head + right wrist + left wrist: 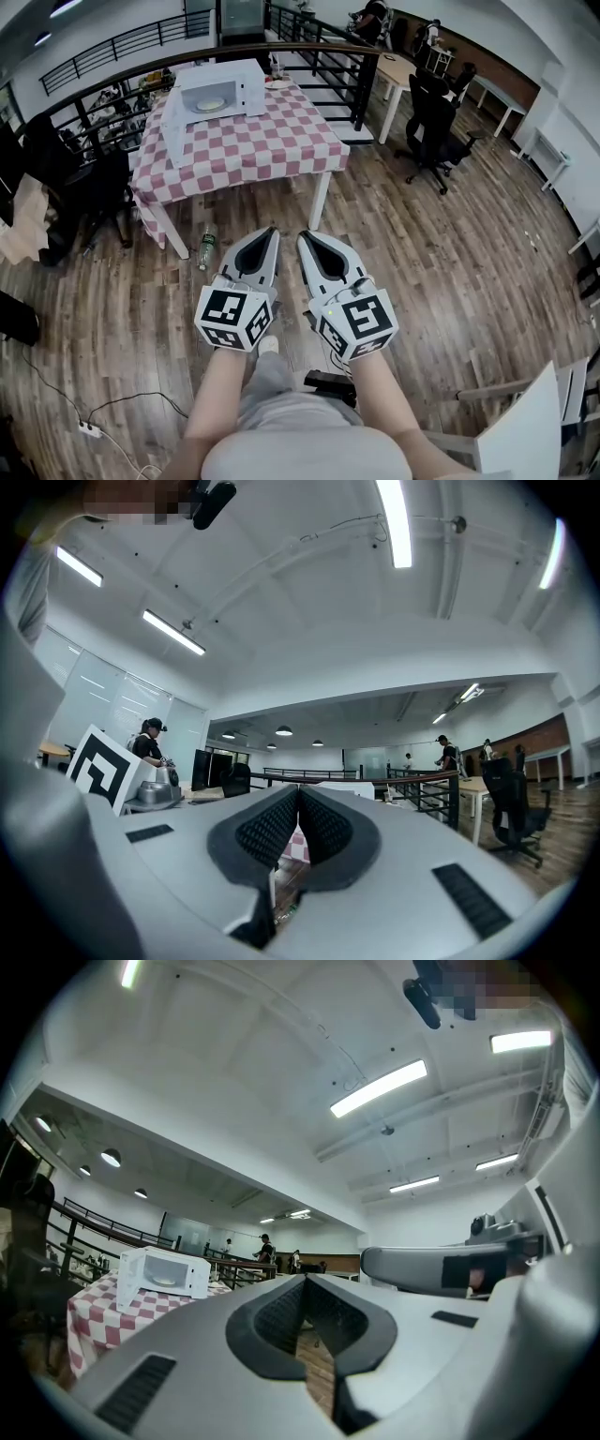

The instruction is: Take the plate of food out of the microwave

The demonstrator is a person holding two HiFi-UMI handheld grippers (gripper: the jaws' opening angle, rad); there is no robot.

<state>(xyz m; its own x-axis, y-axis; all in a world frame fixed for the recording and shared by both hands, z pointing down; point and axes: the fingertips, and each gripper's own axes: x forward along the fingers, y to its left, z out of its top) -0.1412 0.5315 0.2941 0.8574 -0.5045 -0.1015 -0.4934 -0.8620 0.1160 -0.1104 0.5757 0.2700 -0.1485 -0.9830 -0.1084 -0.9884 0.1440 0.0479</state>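
Note:
A white microwave [220, 91] stands on a table with a red-and-white checked cloth [281, 141]. Its door [174, 127] hangs open to the left, and a plate of food [210, 104] sits inside. The left gripper view shows the microwave [164, 1274] far off, with the plate [161, 1282] pale inside it. Both grippers are held side by side over the wooden floor, well short of the table. My left gripper [272, 231] is shut and empty, its jaws [305, 1279] meeting at the tips. My right gripper [305, 236] is likewise shut on nothing [298, 789].
A plastic bottle [207, 246] lies on the floor by the table's near leg. Black railing [319, 56] runs behind the table. An office chair [433, 127] stands to the right, another dark chair [84, 187] to the left. A power strip [91, 430] lies at lower left.

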